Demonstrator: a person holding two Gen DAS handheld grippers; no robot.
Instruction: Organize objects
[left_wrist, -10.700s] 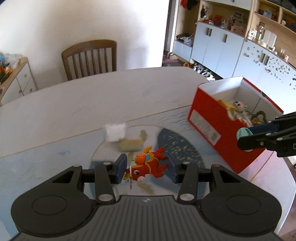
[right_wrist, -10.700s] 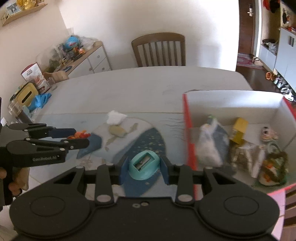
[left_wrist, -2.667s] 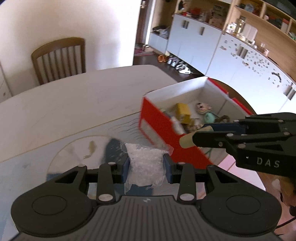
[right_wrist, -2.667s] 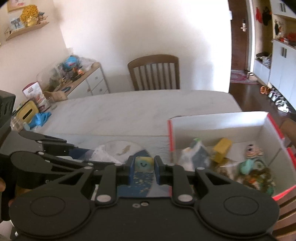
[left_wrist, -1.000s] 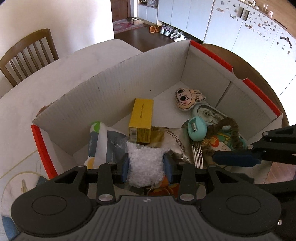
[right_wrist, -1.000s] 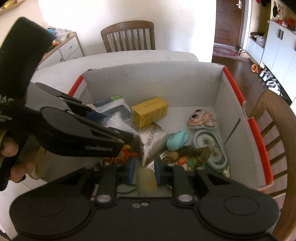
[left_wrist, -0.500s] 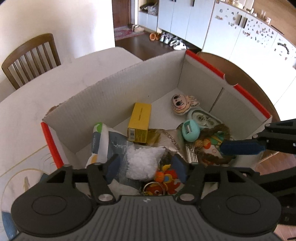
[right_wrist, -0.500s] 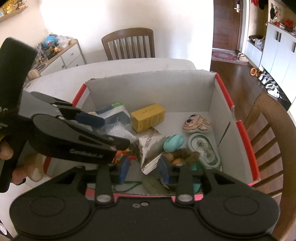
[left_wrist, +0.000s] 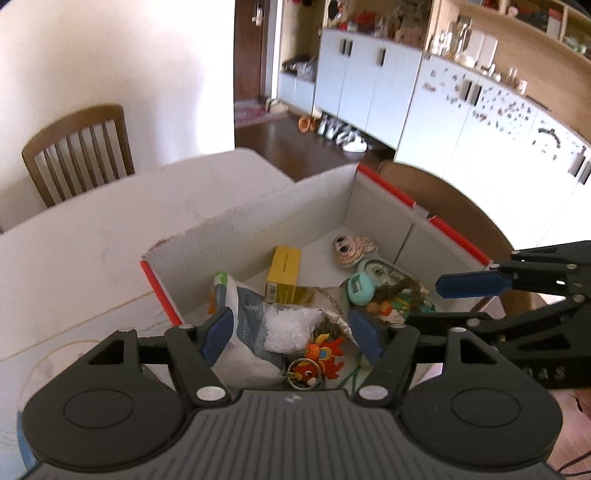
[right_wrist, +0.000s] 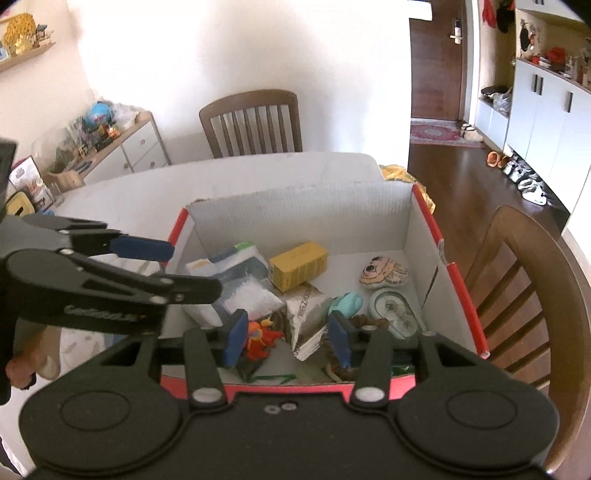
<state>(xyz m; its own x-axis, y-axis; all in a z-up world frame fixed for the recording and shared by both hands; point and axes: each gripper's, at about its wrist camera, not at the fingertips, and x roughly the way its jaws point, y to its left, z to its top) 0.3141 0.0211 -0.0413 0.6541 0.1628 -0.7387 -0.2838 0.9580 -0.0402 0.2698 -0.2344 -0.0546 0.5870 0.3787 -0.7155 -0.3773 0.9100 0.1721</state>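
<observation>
Here, left gripper (left_wrist: 291, 332) spread wide and gripping nothing, poised over the near end of the red-and-white cardboard box (left_wrist: 258, 221), directly above the white crumpled packet (left_wrist: 290, 326) lying inside beside the orange fish keychain (left_wrist: 317, 360). Further right, yellow carton (right_wrist: 298, 265), teal sharpener (right_wrist: 345, 303) and cartoon-face pouch (right_wrist: 384, 275) resting in the same box; right gripper (right_wrist: 288, 338) likewise splayed apart, empty, above the near wall.
</observation>
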